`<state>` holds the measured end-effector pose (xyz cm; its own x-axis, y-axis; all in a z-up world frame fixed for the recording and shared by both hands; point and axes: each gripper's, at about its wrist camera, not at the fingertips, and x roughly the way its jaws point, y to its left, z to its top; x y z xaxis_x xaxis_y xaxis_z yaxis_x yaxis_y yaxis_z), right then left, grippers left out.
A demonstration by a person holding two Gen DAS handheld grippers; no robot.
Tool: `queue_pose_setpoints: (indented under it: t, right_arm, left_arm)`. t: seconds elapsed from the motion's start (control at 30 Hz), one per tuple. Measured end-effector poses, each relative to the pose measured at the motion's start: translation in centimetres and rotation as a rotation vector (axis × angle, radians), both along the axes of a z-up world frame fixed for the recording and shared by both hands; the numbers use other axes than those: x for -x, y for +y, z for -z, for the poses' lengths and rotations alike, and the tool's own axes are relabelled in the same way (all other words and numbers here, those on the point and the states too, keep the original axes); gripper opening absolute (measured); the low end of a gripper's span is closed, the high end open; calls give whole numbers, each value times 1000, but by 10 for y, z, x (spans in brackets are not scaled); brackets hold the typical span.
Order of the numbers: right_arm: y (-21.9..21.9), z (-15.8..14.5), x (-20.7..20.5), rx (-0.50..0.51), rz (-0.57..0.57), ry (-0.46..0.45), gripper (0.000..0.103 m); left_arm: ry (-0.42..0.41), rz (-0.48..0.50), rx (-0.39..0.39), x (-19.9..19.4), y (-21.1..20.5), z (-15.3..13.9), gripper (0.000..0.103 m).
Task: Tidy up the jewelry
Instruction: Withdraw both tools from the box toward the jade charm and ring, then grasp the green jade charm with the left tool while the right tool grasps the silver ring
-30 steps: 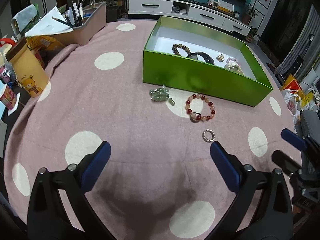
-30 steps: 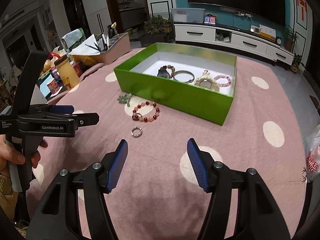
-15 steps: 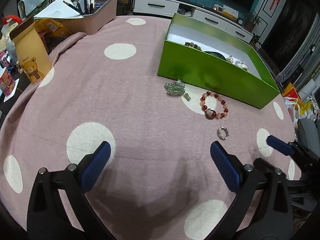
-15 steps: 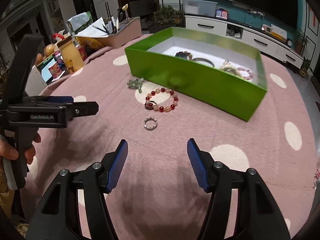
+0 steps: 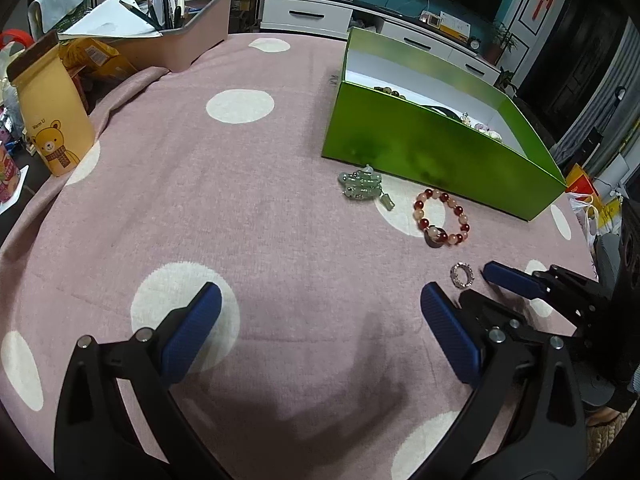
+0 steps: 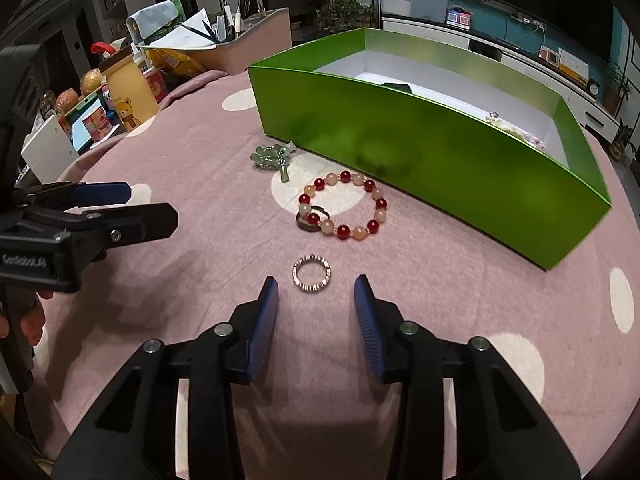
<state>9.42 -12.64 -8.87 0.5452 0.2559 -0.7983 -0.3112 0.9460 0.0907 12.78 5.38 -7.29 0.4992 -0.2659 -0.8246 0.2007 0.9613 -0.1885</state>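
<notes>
A small silver ring (image 6: 312, 274) lies on the pink dotted cloth just ahead of my open right gripper (image 6: 316, 316), between its fingertips' line; it also shows in the left wrist view (image 5: 462, 275). Behind it lie a red and peach bead bracelet (image 6: 344, 210) (image 5: 441, 216) and a green jade piece (image 6: 274, 156) (image 5: 362, 186). The green box (image 6: 432, 152) (image 5: 432, 152) holds several jewelry pieces. My left gripper (image 5: 320, 332) is open and empty, low over the cloth, left of the right gripper (image 5: 516, 284).
A yellow bear bottle (image 5: 52, 120), snack packs and a pink organizer with pens (image 5: 172, 36) stand at the table's left and back. The left gripper (image 6: 80, 216) shows at left in the right wrist view. A TV cabinet (image 5: 360, 16) stands beyond the table.
My right gripper has moved forward and down toward the silver ring, now just before its fingertips. The left gripper has drifted left and lower. Both stay open.
</notes>
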Motion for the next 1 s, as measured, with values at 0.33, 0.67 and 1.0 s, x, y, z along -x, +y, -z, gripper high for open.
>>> queue_pose_setpoints:
  t: [0.33, 0.67, 1.0]
  right_arm:
    - [9, 2, -11, 56, -30, -28, 21]
    - [-58, -14, 9, -57, 109, -58, 20]
    - [-97, -21, 23, -106, 175, -79, 20]
  left_arm:
    - [-2, 10, 9, -17, -5, 4, 101]
    - [6, 10, 35, -59, -40, 5, 92]
    - [-11, -11, -60, -84, -68, 15, 57]
